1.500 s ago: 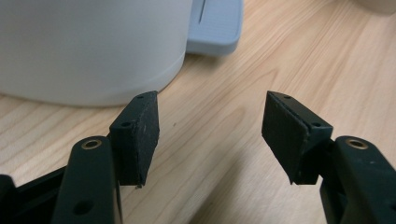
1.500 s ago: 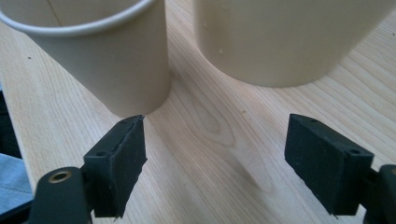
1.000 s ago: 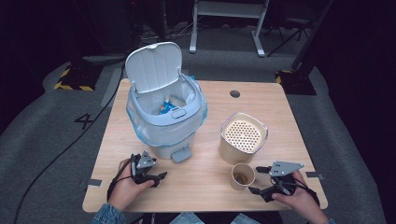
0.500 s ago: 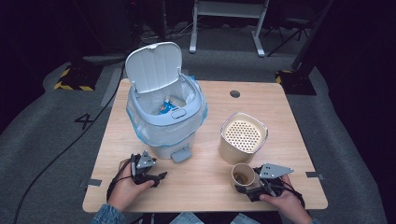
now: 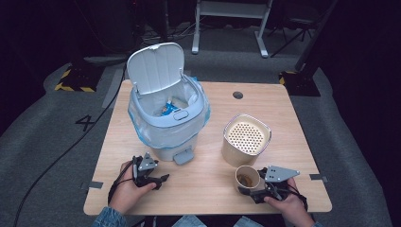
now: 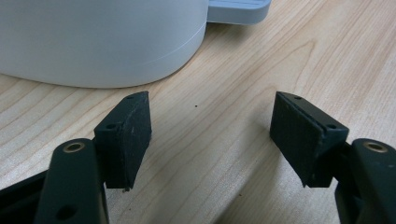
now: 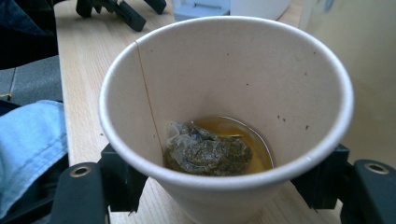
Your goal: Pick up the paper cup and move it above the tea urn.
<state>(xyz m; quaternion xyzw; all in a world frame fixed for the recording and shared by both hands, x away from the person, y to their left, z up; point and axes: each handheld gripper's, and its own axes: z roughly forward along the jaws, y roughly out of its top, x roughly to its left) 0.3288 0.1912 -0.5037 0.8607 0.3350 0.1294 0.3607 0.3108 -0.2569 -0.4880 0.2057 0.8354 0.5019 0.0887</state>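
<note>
A paper cup point(image 5: 248, 177) holding a wet tea bag point(image 7: 205, 151) was seen at the near right of the surface point(image 5: 293, 132), flanked by the right claw point(image 5: 250, 190); actual grip could not be told. The left claw point(image 5: 158, 180) was held wide open and empty near the white bin point(image 5: 165, 123).

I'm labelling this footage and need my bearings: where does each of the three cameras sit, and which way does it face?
High view: above the person's side, looking forward and down on the light wooden table; both hands, left gripper, right gripper.
Left gripper view: on the left gripper, facing the white open-lidded pedal bin; jaws apart.
Right gripper view: on the right gripper, looking into the beige paper cup with a used teabag; blue sleeve.
Shared: high and right views show the cup.
</note>
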